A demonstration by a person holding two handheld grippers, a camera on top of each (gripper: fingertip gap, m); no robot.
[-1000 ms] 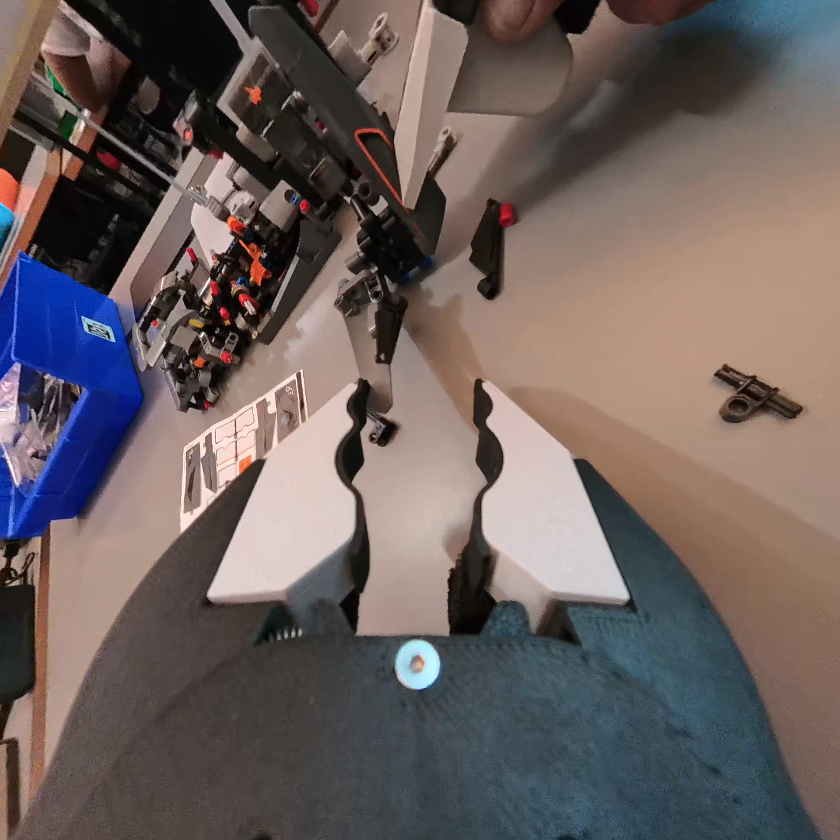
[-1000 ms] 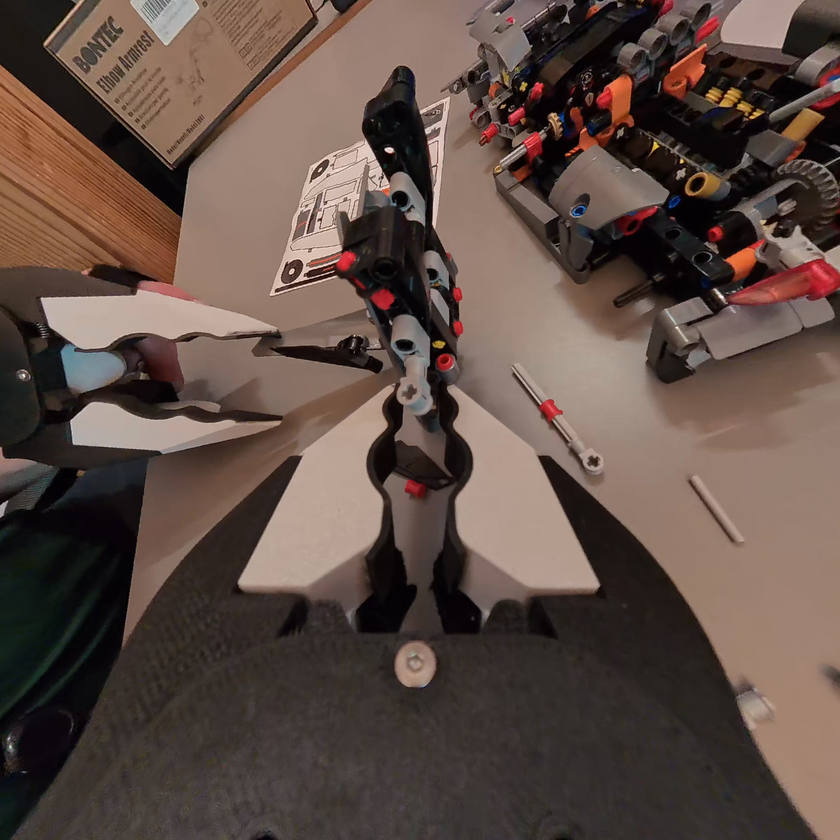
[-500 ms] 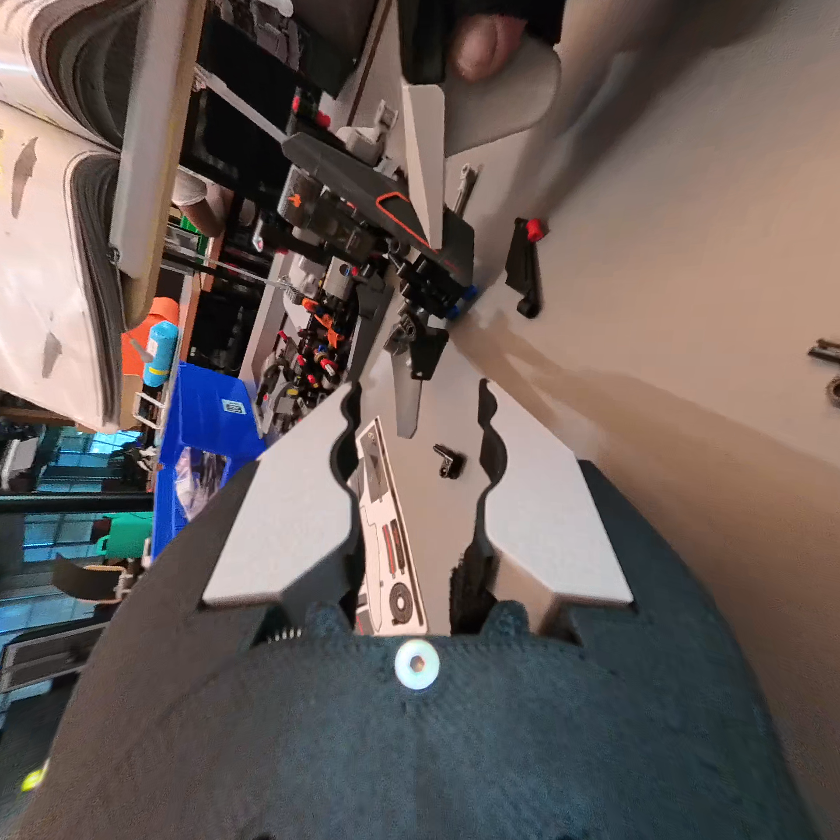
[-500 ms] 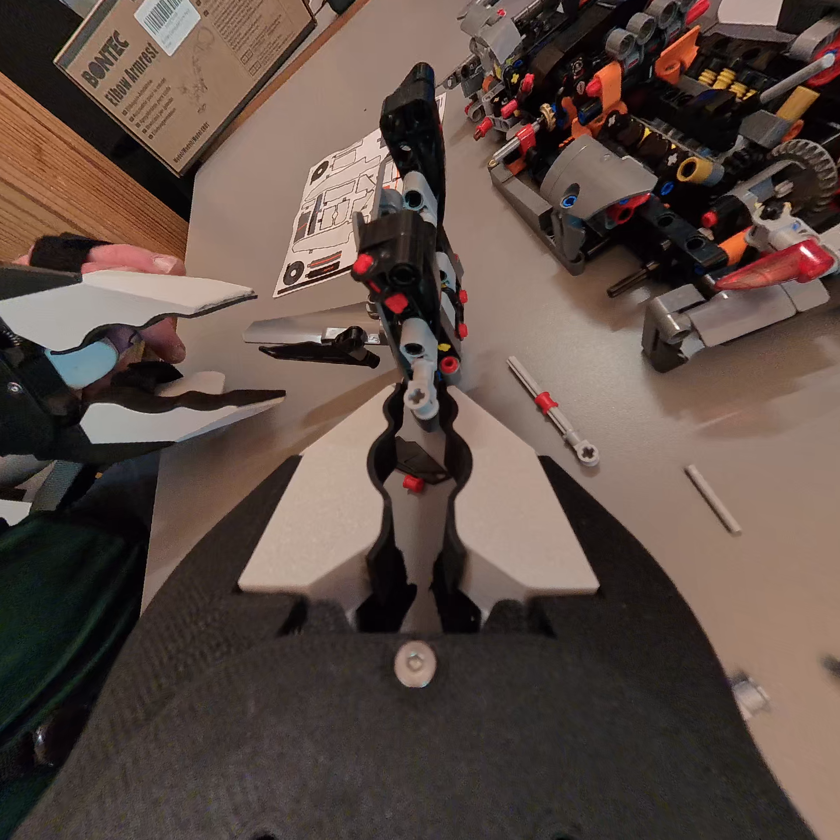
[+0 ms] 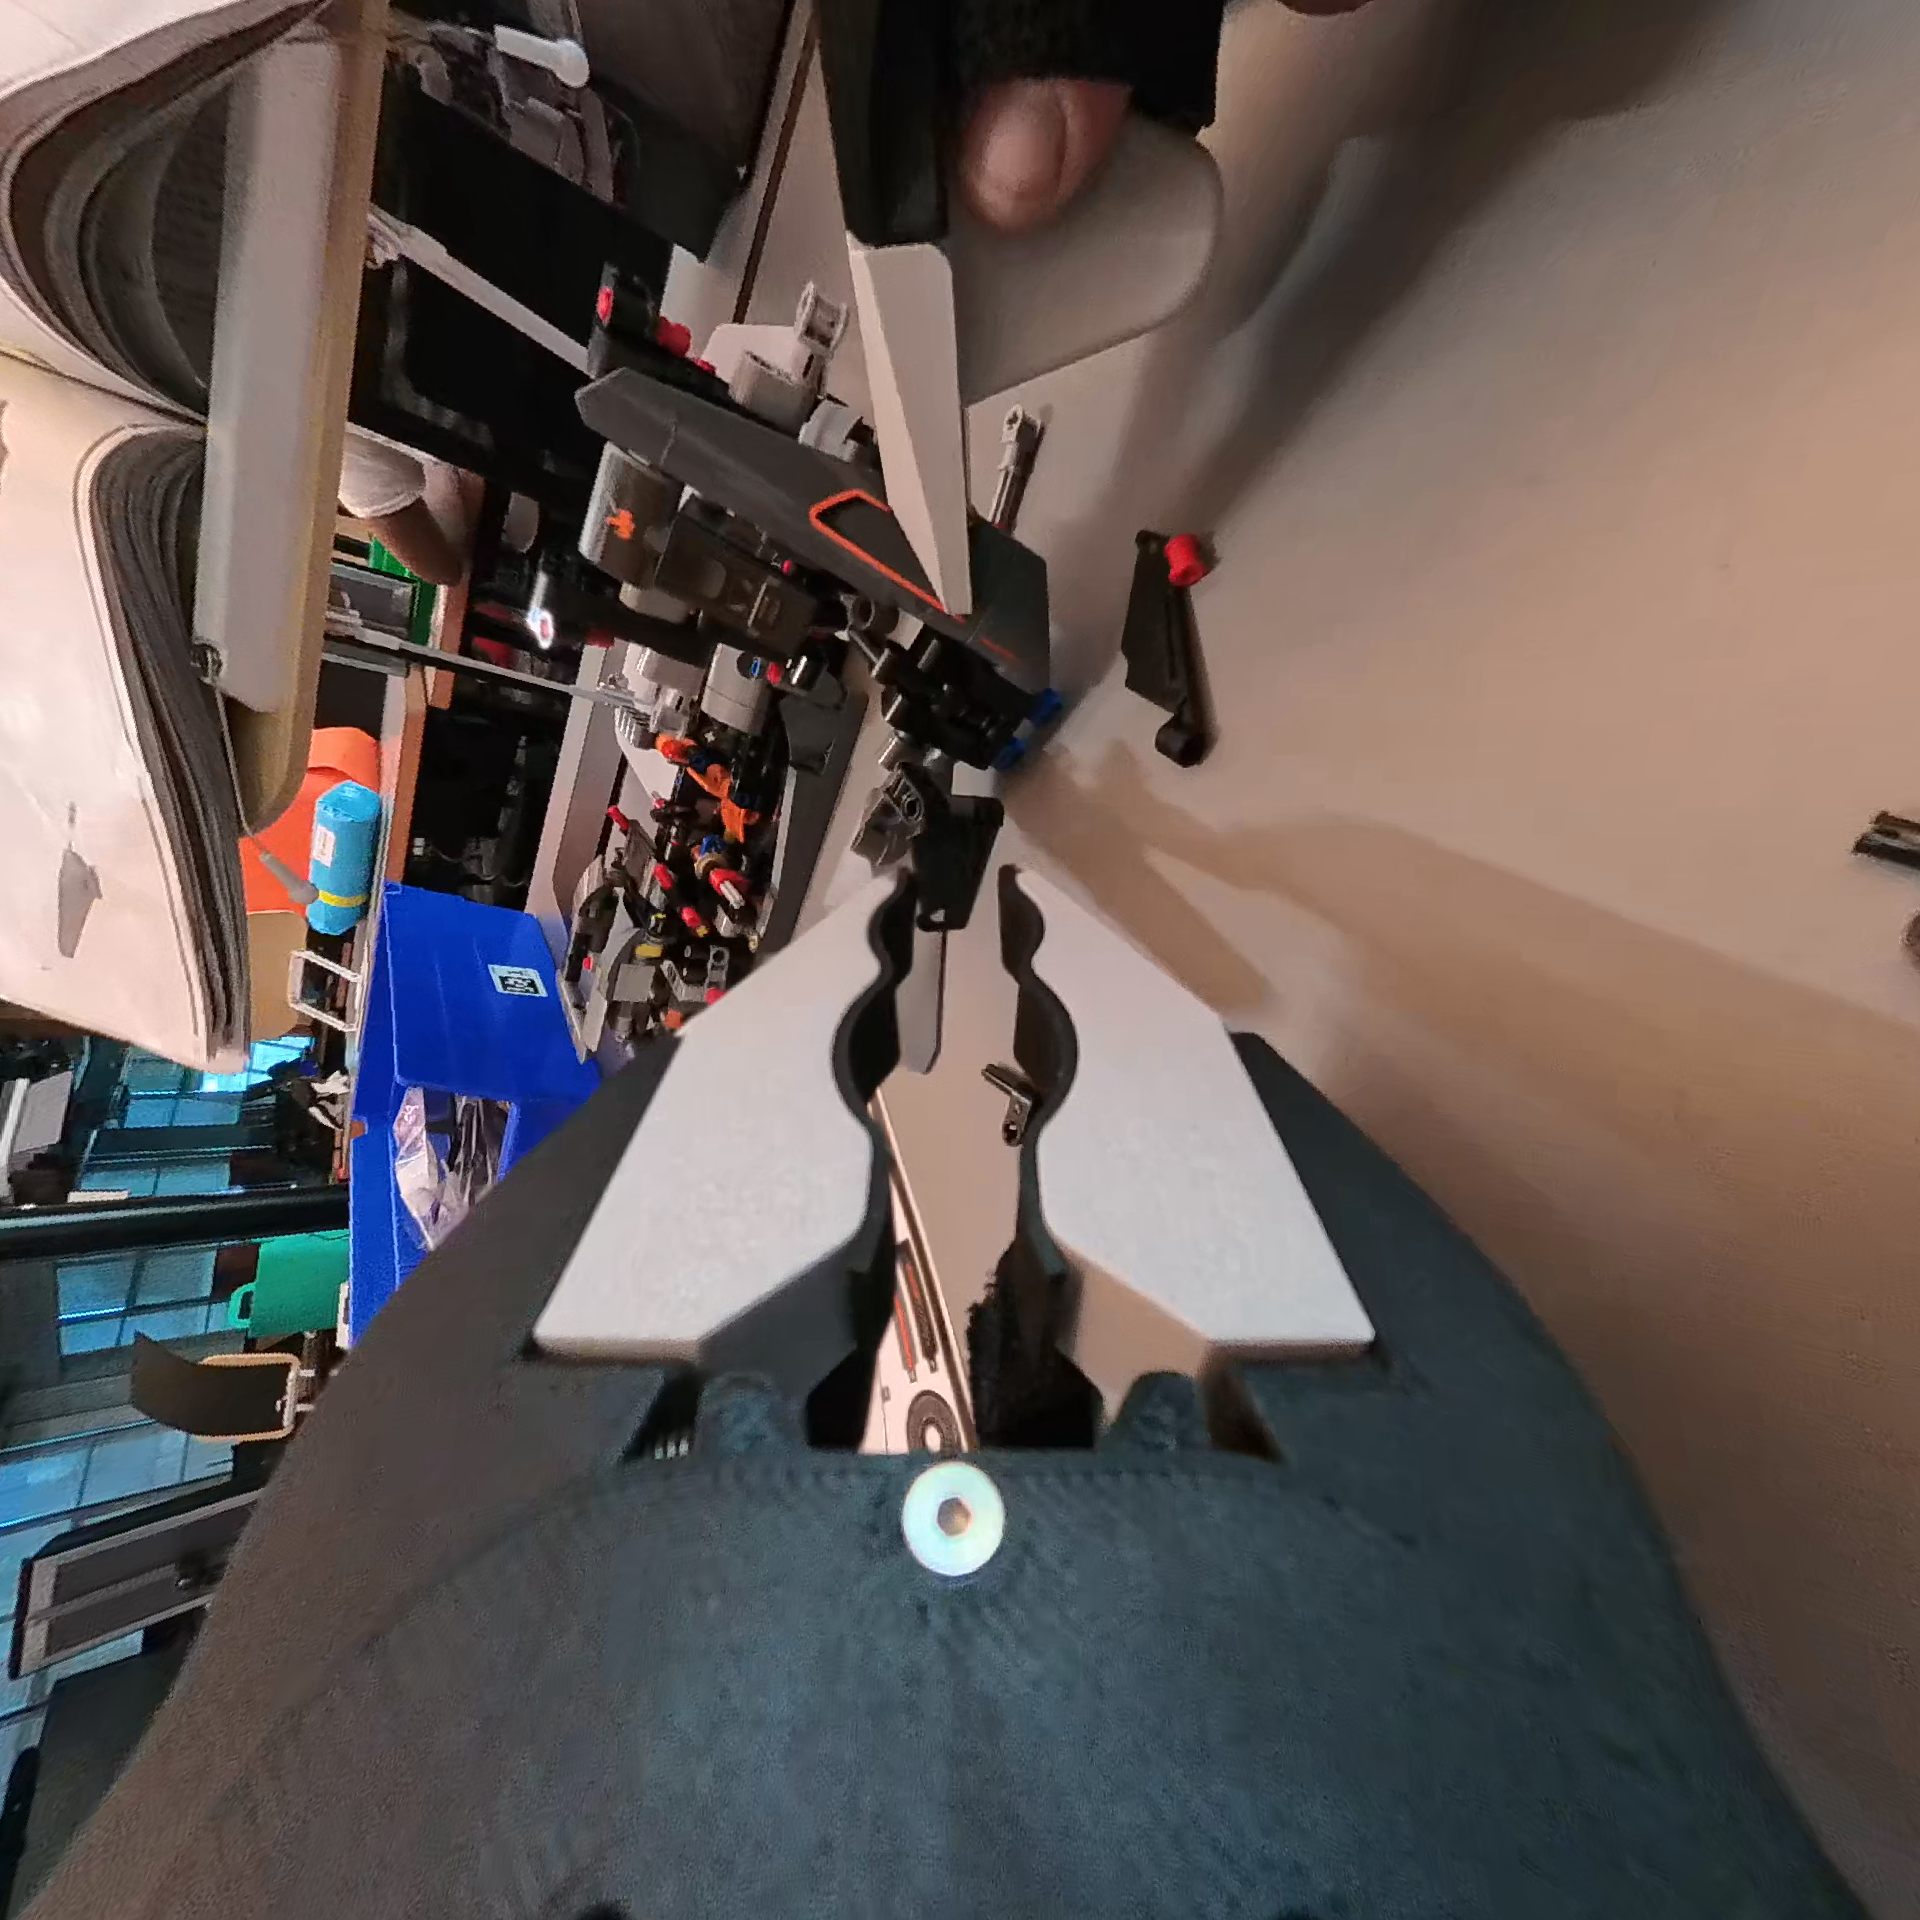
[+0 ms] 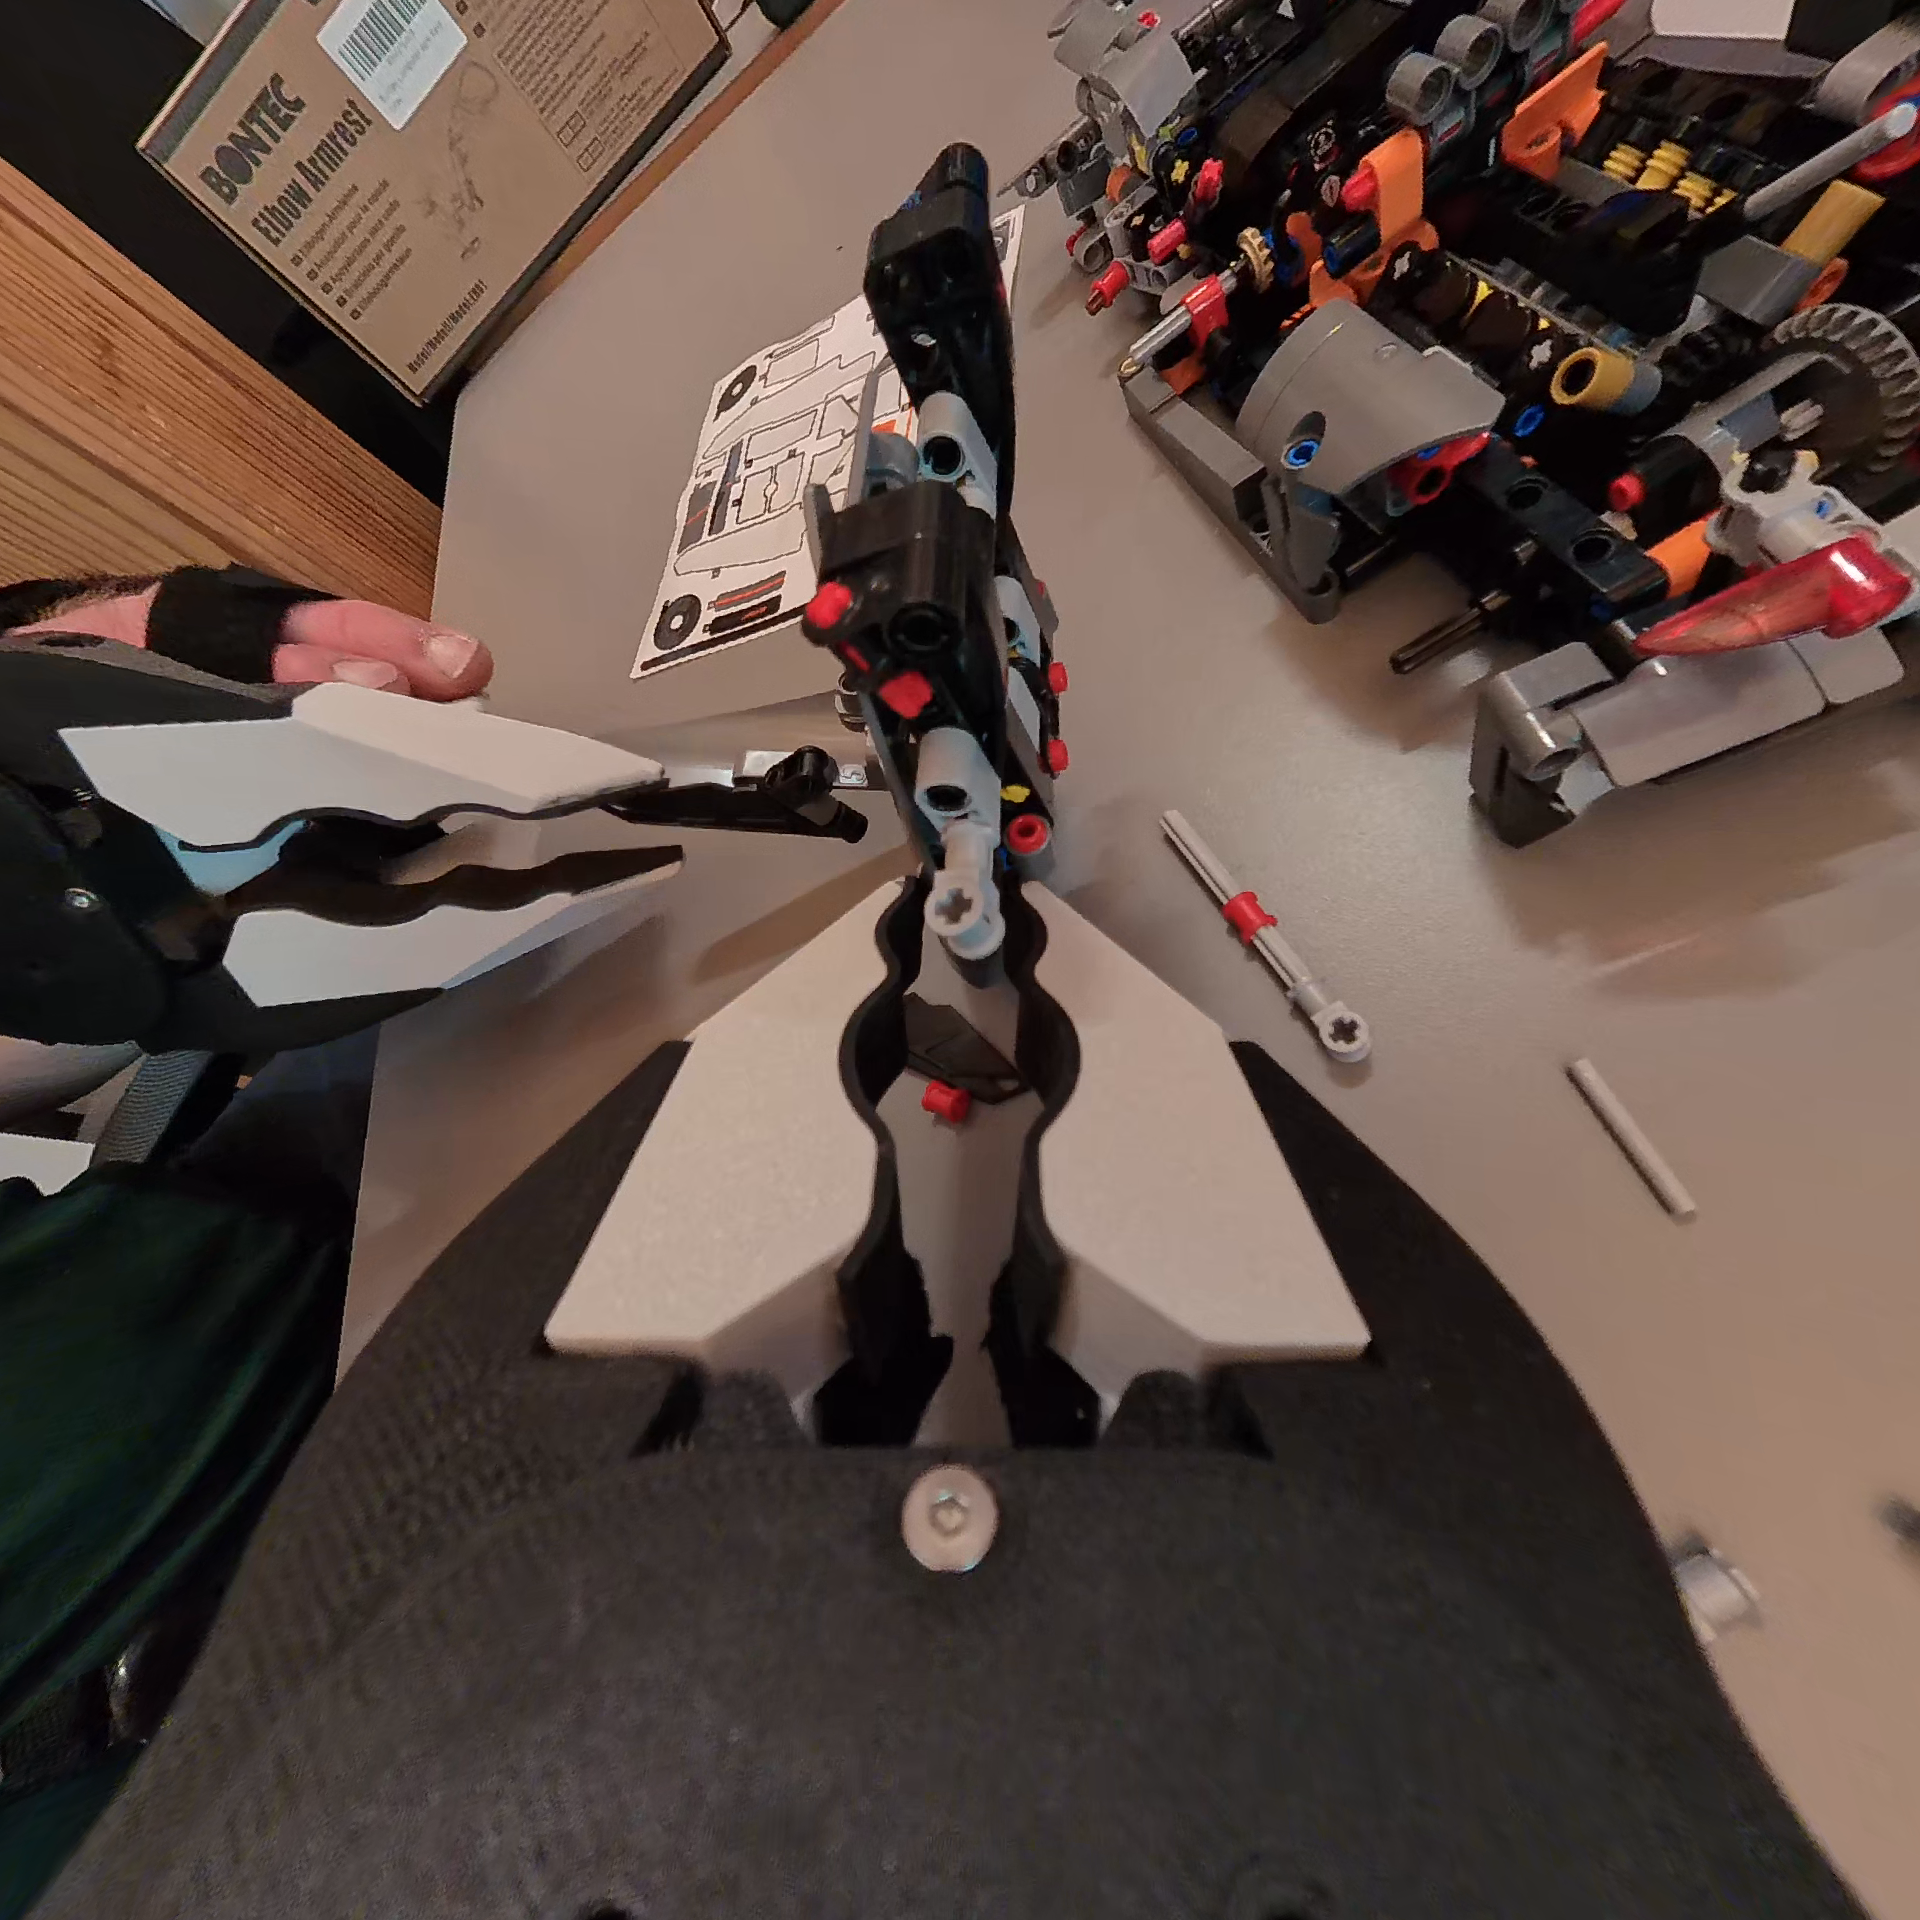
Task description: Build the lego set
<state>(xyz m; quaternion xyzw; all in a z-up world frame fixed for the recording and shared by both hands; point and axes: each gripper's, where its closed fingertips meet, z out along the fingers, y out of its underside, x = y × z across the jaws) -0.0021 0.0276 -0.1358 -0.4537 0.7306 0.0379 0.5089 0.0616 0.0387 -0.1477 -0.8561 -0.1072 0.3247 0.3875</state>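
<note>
A tall black and grey brick sub-assembly studded with red pins [image 6: 951, 623] stood upright on the grey desk [image 6: 1351, 1299], its lower end clamped between the fingers of the right claw [image 6: 961, 914]. A flat black and grey blade-like piece [image 6: 764, 795] stuck out sideways from its left flank. The left claw [image 6: 655, 831] was open, its tips around the free end of that piece without pinching it. To do this well, I judged, the right claw should hold firm while the left closed squarely on the piece and pressed it straight in, without twisting. Behind lay a white printed sheet [image 6: 758, 499] and, to the right, the large many-coloured car chassis [image 6: 1558, 343]. A thin grey axle with a red bush [image 6: 1262, 935] lay near.
</note>
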